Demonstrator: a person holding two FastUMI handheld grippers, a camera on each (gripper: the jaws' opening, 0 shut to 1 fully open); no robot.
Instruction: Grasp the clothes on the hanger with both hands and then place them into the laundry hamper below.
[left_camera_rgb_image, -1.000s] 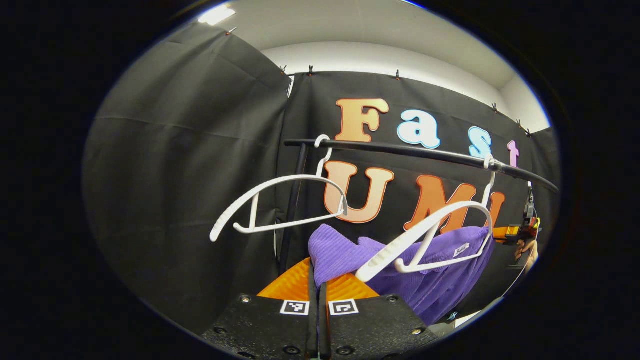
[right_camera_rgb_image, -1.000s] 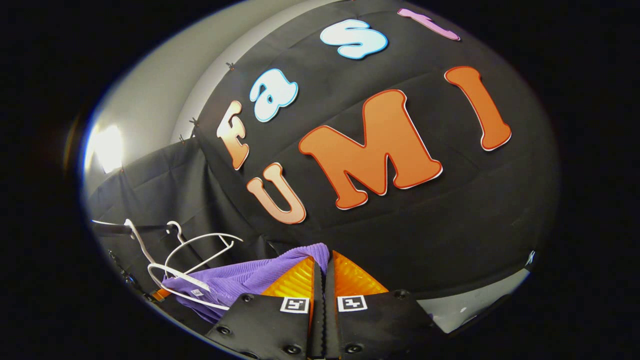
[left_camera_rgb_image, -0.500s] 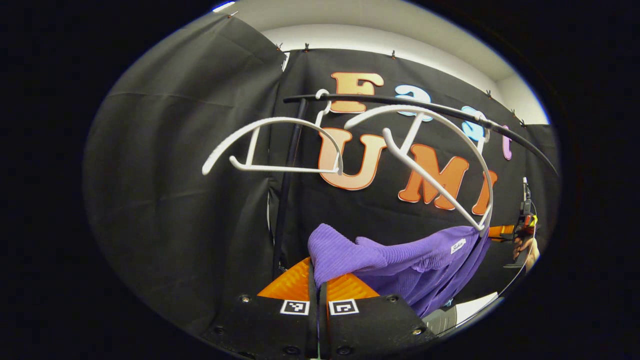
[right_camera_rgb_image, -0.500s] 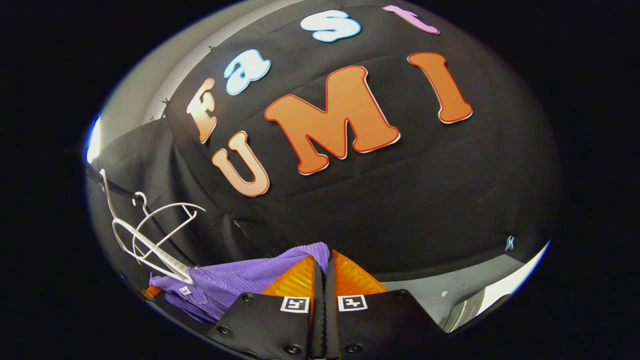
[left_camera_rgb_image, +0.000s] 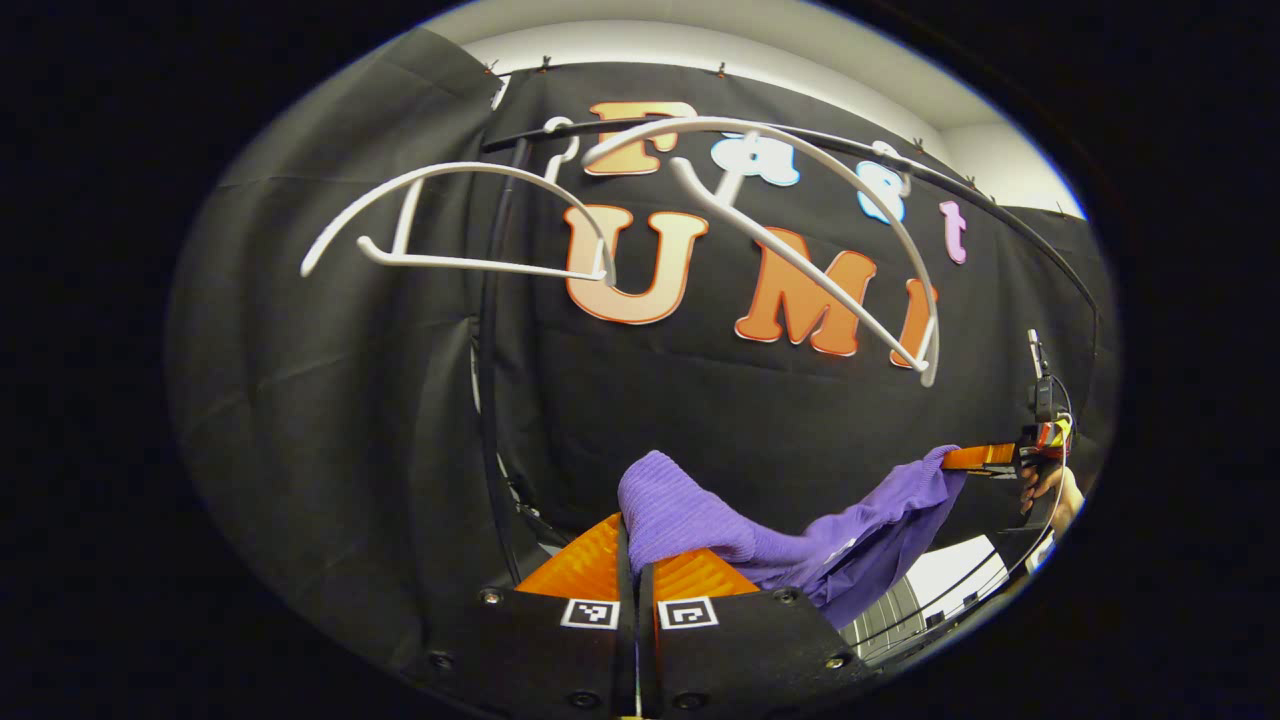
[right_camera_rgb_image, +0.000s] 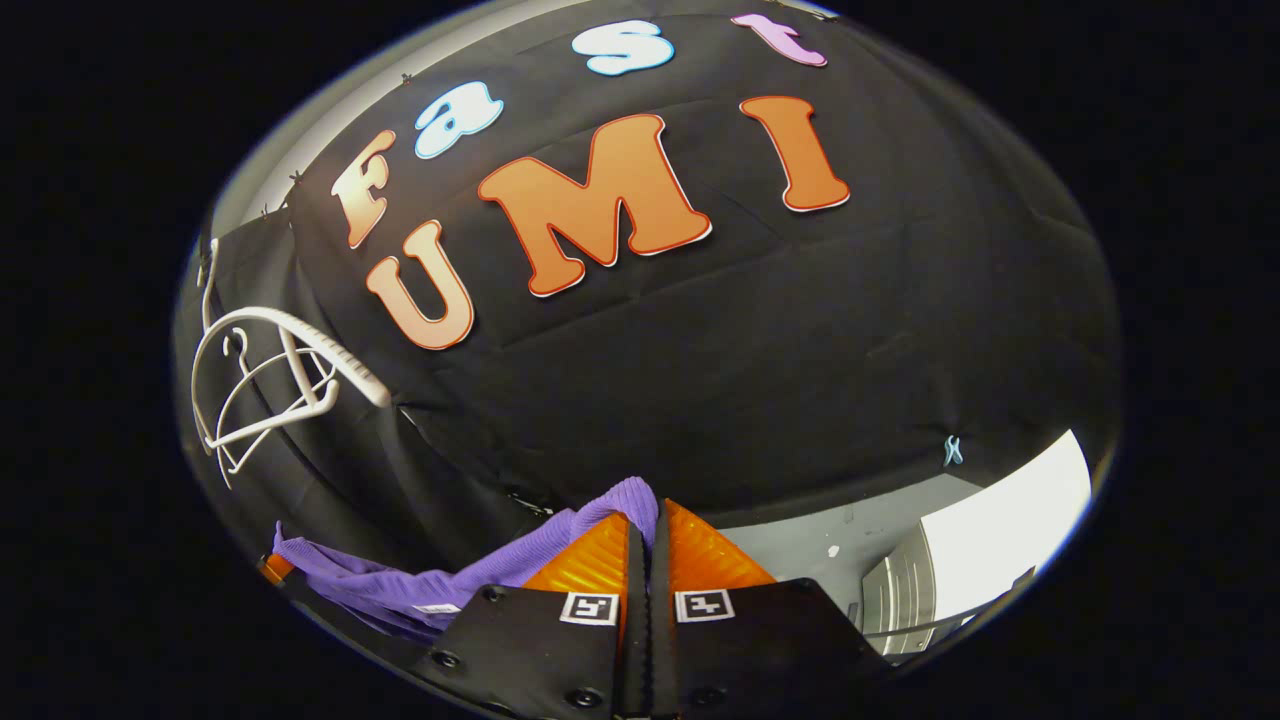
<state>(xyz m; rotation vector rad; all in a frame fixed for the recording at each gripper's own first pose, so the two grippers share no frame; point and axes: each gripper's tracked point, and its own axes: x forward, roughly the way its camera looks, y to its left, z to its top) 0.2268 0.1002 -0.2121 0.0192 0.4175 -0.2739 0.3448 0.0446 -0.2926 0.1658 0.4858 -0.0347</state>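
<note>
We have the left gripper (left_camera_rgb_image: 630, 535) clamped on one end of the purple garment (left_camera_rgb_image: 800, 535) and the right gripper (right_camera_rgb_image: 645, 530) clamped on the other, so it sags between us. A moment ago it hung on the white hanger (left_camera_rgb_image: 800, 250); now that hanger swings bare above on the rail (left_camera_rgb_image: 1000, 225). Lowering toward the hamper comes next, we judge.

Garment (left_camera_rgb_image: 700, 520) slung between grippers, below hangers (left_camera_rgb_image: 800, 260) on rail (left_camera_rgb_image: 1000, 215)
</note>
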